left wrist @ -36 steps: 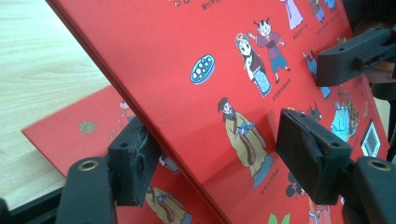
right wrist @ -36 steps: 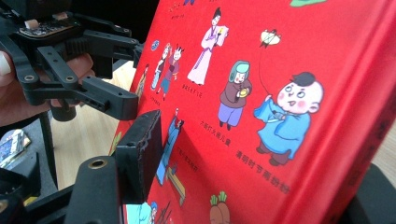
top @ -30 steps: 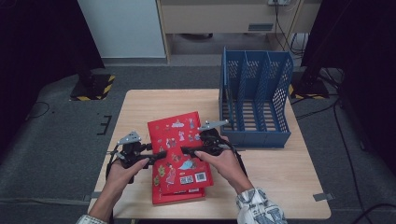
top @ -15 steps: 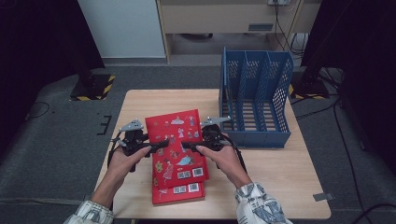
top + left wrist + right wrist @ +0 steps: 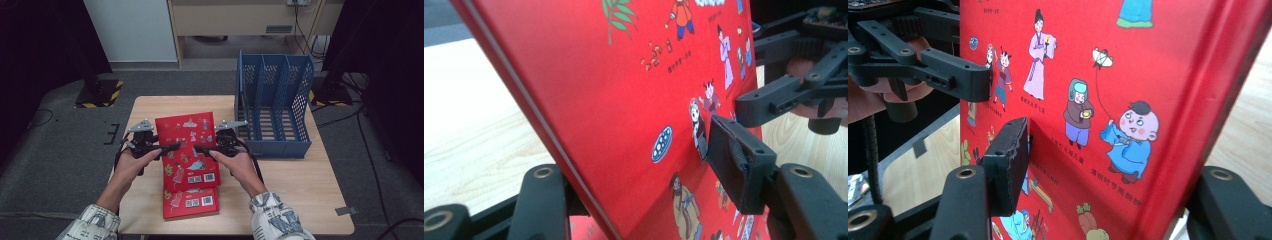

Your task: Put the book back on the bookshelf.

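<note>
A red picture book (image 5: 186, 137) with cartoon figures on its cover is held tilted above the table, far edge raised. My left gripper (image 5: 169, 147) grips its left edge and my right gripper (image 5: 202, 148) its right edge; both pairs of jaws have just been closing onto it. In the left gripper view the book (image 5: 624, 90) sits between the jaws, one pad (image 5: 736, 162) pressed on the cover. In the right gripper view a pad (image 5: 1009, 159) presses on the cover (image 5: 1128, 75) too. A second red book (image 5: 192, 201) lies flat on the table underneath.
A blue file rack (image 5: 274, 102) with several upright slots stands at the table's (image 5: 300, 190) far right, close to my right hand. Bare wood lies to the right and front right. Dark floor surrounds the table.
The upper red book has come up off the lower one and squared up, its far edge tipping higher. My left hand rose and moved away from me; both jaws narrowed on the book.
</note>
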